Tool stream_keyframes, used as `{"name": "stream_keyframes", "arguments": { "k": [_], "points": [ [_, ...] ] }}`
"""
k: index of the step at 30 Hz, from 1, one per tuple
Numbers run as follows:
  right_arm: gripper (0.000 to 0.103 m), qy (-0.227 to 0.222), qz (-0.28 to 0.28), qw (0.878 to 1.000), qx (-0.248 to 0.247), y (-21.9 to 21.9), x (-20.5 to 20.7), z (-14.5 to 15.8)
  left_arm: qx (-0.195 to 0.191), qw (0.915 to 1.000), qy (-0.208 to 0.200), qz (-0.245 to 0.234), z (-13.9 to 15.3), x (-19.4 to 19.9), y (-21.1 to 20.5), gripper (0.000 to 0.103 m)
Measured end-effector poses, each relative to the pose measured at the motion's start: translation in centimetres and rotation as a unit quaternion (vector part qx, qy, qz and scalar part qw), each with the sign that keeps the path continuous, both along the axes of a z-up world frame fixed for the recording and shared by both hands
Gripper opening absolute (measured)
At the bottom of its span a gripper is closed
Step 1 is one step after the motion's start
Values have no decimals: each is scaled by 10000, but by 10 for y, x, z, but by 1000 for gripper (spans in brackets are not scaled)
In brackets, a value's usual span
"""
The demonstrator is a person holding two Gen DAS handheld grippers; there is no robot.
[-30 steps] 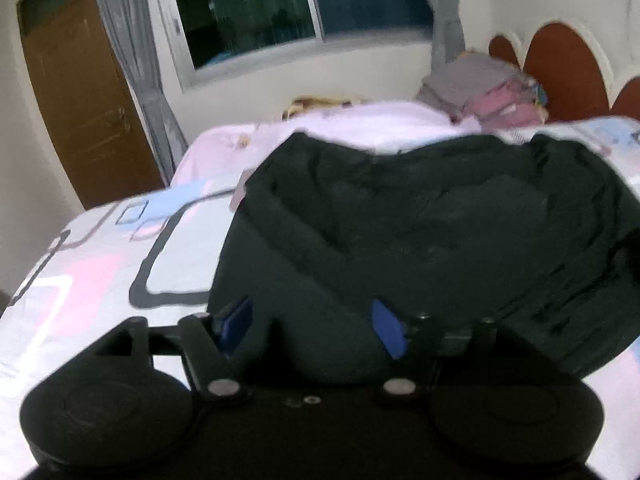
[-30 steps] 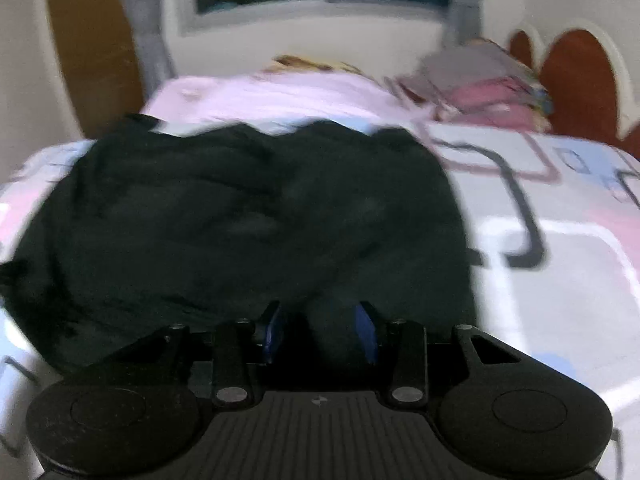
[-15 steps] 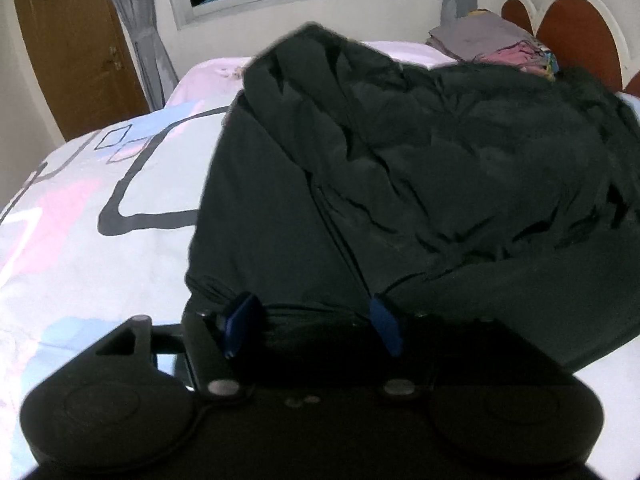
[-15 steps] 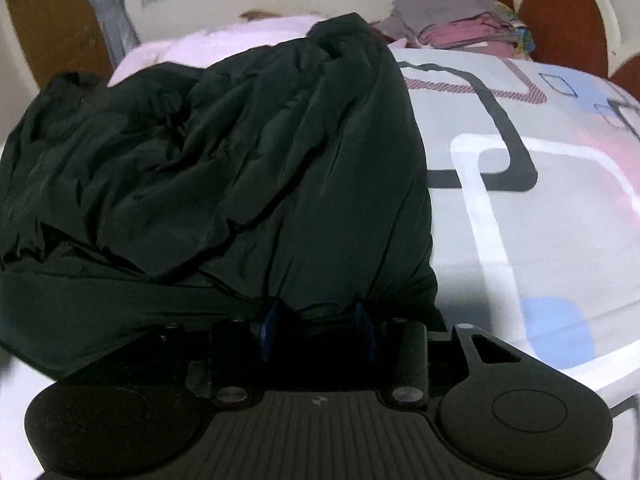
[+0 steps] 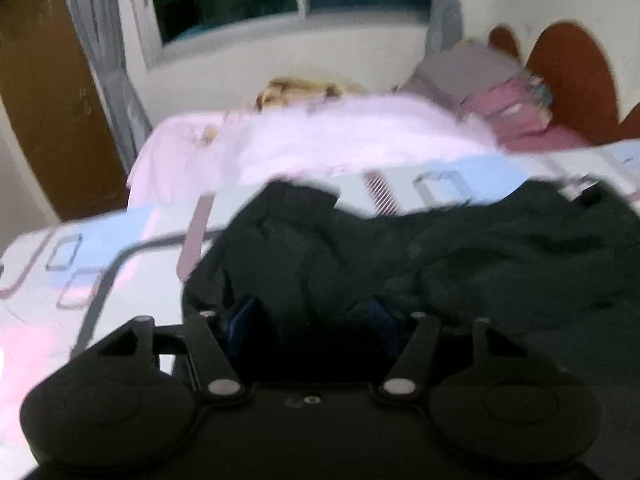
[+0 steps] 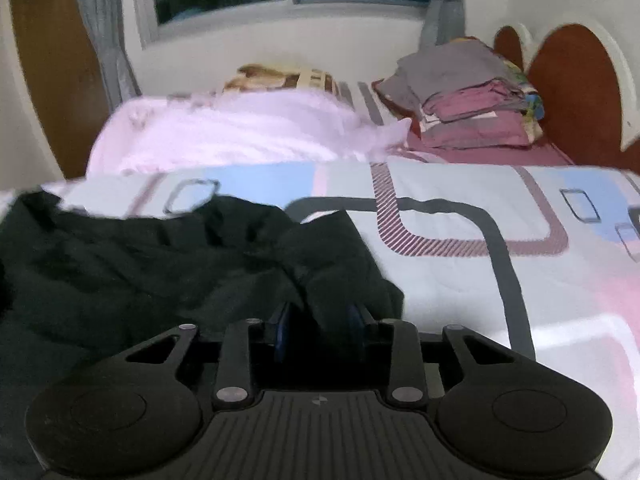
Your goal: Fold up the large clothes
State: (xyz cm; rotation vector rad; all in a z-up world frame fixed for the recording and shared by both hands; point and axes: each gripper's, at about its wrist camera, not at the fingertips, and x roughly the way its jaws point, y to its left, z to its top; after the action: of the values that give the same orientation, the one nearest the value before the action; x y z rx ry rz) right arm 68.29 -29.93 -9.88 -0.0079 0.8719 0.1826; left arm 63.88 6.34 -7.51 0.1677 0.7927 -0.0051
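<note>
A: Where's the garment rn?

B: The black garment (image 6: 168,264) lies bunched on the patterned bedsheet (image 6: 460,280), near edge toward both cams. Well apart from the folded clothes pile (image 6: 472,108) by the headboard (image 6: 568,88), w/ a pink blanket (image 6: 224,132) between.

A: Tongs?

B: Right gripper (image 6: 320,324) has just been closing, blue pads pinching a gathered ridge of black cloth at the right-hand corner. Left gripper (image 5: 314,320) has just been spreading; cloth sits between its fingers, but the view's blurred and dark, so I can't tell if the pads press on it. Prob a loose hold.

A: Why both on the near edge?

B: Looks like each takes one corner of the same hem so the edge travels straight & the fold lands even. Fold isn't flat yet, imo.
</note>
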Motion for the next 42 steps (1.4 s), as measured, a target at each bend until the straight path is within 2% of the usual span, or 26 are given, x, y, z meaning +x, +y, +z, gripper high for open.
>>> {"name": "stream_keyframes", "arguments": {
  "k": [2, 3, 5, 7, 11, 14, 15, 19, 22, 25, 28, 30, 31, 32, 34, 35, 37, 38, 42],
  "points": [
    [33, 226, 158, 9996, -47, -6, 7, -21, -69, 9998, 189, 21, -19, 8, 7, 69],
    [33, 302, 101, 9995, 88, -10, 8, -29, -170, 9995, 258, 54, -27, 10, 10, 70],
    [34, 301, 20, 9993, 233, -14, 7, -41, -457, 9982, 327, 223, -37, 18, 15, 71],
    [35, 215, -12, 9994, 276, -16, 5, -45, -427, 9982, 326, 282, -42, 15, 12, 71],
    [35, 223, -9, 9994, 246, -18, 6, -40, -327, 9983, 372, 297, -36, 9, 11, 71],
    [36, 35, -72, 9999, -92, -8, 0, -19, -261, 9982, 351, 404, -23, 4, 11, 72],
    [36, -33, -144, 9999, -6, -8, -5, -11, -208, 9986, 290, 400, -18, 0, 7, 75],
    [36, -77, -254, 9988, 414, 0, -38, 18, 20, 9995, 35, 304, 3, -34, -4, 85],
    [36, -210, 81, 9984, 524, 23, -69, 35, -95, 9995, -129, 261, 19, -70, -8, 85],
    [36, -397, 427, 9957, 725, 49, -91, 44, -296, 9980, -308, 473, 27, -108, 4, 82],
    [36, -529, 673, 9912, 1009, 71, -110, 47, -323, 9951, -474, 810, 21, -157, 29, 77],
    [33, -595, 779, 9894, 1075, 83, -122, 46, -505, 9921, -421, 1064, 13, -191, 47, 75],
    [24, -622, 833, 9881, 1135, 86, -126, 45, -528, 9902, -429, 1220, 10, -210, 55, 72],
    [8, -575, 842, 9875, 1206, 91, -129, 43, -586, 9877, -407, 1390, 7, -225, 62, 70],
    [6, -580, 827, 9872, 1238, 97, -135, 40, -1039, 9812, -324, 1597, 0, -252, 79, 62],
    [6, -594, 826, 9868, 1259, 97, -136, 38, -1403, 9757, -247, 1667, -4, -261, 88, 59],
    [6, -575, 794, 9868, 1286, 101, -136, 36, -2196, 9608, -182, 1681, -12, -266, 96, 57],
    [6, -585, 767, 9869, 1295, 100, -137, 35, -2463, 9535, -172, 1728, -15, -262, 98, 57],
    [6, -635, 767, 9864, 1307, 107, -135, 35, -3072, 9302, -216, 1997, -30, -239, 94, 61]
  ]
}}
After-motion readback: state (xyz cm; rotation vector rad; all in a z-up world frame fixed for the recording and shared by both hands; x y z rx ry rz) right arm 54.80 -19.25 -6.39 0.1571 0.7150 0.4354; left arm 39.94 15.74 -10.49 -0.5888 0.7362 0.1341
